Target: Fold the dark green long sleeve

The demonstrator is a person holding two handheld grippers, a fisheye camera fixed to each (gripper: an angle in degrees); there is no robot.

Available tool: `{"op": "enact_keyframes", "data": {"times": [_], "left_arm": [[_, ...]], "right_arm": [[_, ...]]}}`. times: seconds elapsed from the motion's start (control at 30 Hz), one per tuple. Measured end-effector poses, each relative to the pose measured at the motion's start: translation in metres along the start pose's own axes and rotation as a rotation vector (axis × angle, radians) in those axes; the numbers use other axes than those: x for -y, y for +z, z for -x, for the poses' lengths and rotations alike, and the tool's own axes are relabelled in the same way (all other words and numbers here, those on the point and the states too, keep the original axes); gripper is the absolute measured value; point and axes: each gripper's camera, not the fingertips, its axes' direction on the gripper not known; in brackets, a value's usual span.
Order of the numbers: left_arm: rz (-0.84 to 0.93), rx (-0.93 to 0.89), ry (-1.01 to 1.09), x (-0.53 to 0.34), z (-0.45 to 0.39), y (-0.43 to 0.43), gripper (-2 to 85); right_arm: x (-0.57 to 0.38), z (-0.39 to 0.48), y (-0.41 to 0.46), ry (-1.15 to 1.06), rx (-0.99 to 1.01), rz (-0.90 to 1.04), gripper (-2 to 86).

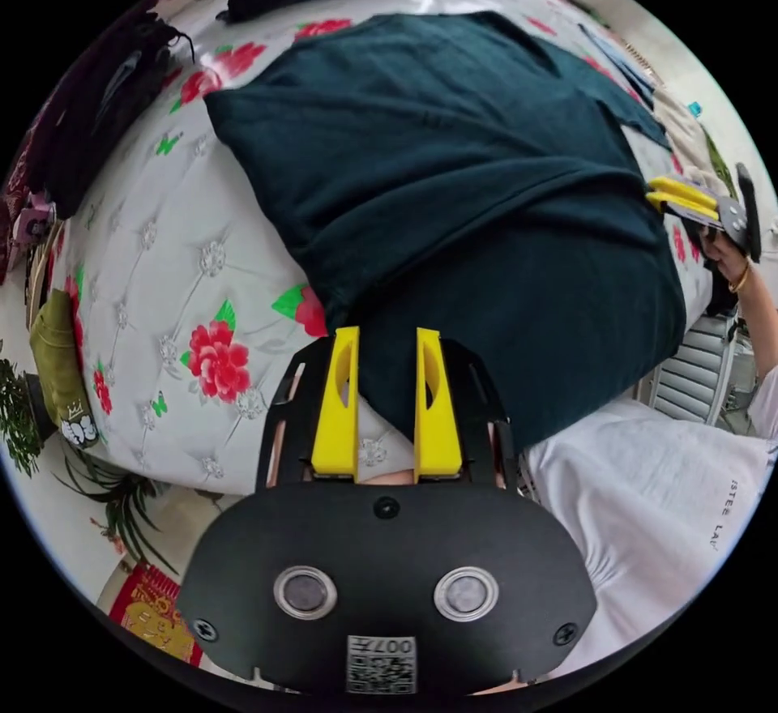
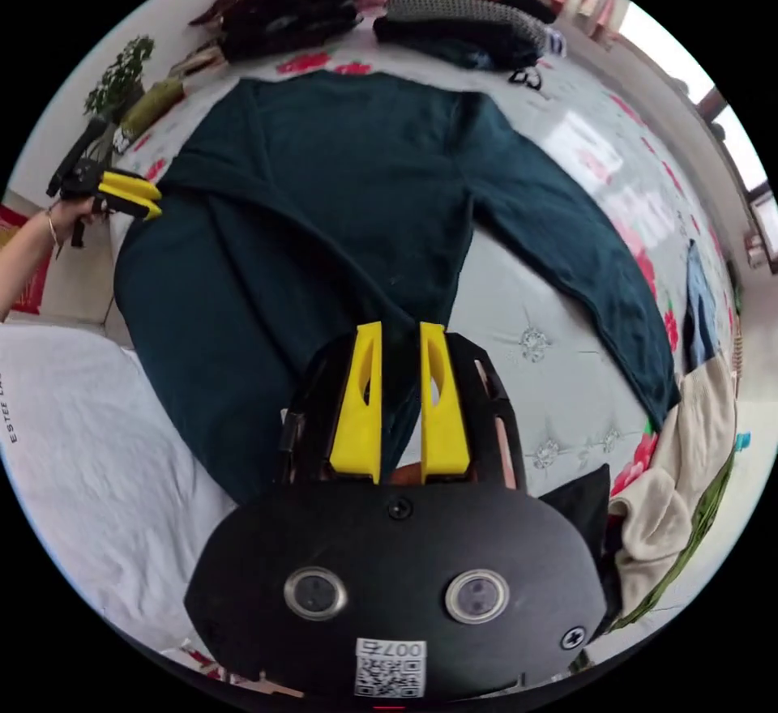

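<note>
Hidden or unclear: the hem end of the dark green long sleeve (image 2: pixel 324 202) hangs over the near edge of the bed (image 1: pixel 162 259), so I cannot see where it ends. My own black housing cuts off the cloth below my jaws in both views.
Shirt position: it lies spread on the floral quilted bed cover, one sleeve (image 2: pixel 583 259) stretched flat to the side, the other side already folded inward over the body.
Left gripper (image 1: pixel 387 340): my yellow jaws stand a narrow gap apart at the folded edge of the shirt, with green cloth lying between them. I cannot tell whether both jaws press on it. In the right gripper view (image 2: pixel 142 198) its jaws look nearly together at the shirt's edge.
Right gripper (image 2: pixel 401 336): jaws a narrow gap apart, dark cloth between them; a real pinch I cannot confirm. In the left gripper view (image 1: pixel 660 196) the jaw tips meet the shirt's edge.
Writing: small letters on my white top (image 1: pixel 648 494) are cut off. The code stickers on the housings I leave unread.
Surroundings: piled dark clothes (image 2: pixel 462 24) at the far side of the bed, a cream garment (image 2: pixel 689 462) at its edge.
</note>
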Motion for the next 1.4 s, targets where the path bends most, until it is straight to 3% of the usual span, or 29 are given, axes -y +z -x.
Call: {"op": "enact_keyframes", "data": {"times": [0.1, 0.27, 0.37, 0.53, 0.67, 0.8, 0.9, 1.0, 1.17, 1.2, 1.4], "left_arm": [[0.007, 0.000, -0.002, 0.001, -0.003, 0.019, 10.1], [0.018, -0.001, 0.004, -0.002, -0.004, 0.045, 10.0], [0.002, -0.001, 0.003, -0.010, -0.003, 0.057, 9.9], [-0.069, 0.018, 0.067, -0.035, -0.003, 0.075, 9.7], [-0.084, -0.013, 0.069, -0.048, 0.009, 0.082, 8.8], [-0.058, -0.010, 0.025, -0.066, 0.025, 0.082, 4.9], [-0.093, 0.025, -0.012, -0.092, 0.029, 0.072, 4.1], [-0.127, 0.027, -0.046, -0.120, 0.025, 0.062, 3.9], [-0.141, -0.032, -0.085, -0.142, 0.003, 0.061, 2.1], [-0.129, -0.035, -0.098, -0.141, -0.003, 0.066, 0.7], [-0.040, 0.018, -0.138, -0.127, -0.030, 0.092, -0.9]], "right_arm": [[0.015, 0.006, -0.017, -0.047, -0.010, 0.009, 1.0], [-0.003, 0.022, -0.169, -0.141, 0.013, -0.334, 0.1], [-0.033, 0.042, -0.220, -0.206, -0.004, -0.413, 0.0], [-0.062, 0.048, -0.142, -0.214, -0.087, -0.099, 0.0], [-0.078, 0.010, -0.044, -0.072, 0.059, 0.144, -0.1], [-0.086, -0.029, -0.059, -0.042, 0.063, 0.156, 0.0], [-0.093, -0.082, -0.098, 0.012, 0.056, 0.096, 0.4], [-0.107, -0.171, -0.136, 0.226, 0.138, -0.052, 1.4], [-0.163, -0.376, -0.173, 0.818, 0.387, -0.412, 4.0], [-0.169, -0.397, -0.175, 0.854, 0.405, -0.445, 4.3], [-0.202, -0.575, -0.193, 1.149, 0.324, -0.583, 6.8]]}}
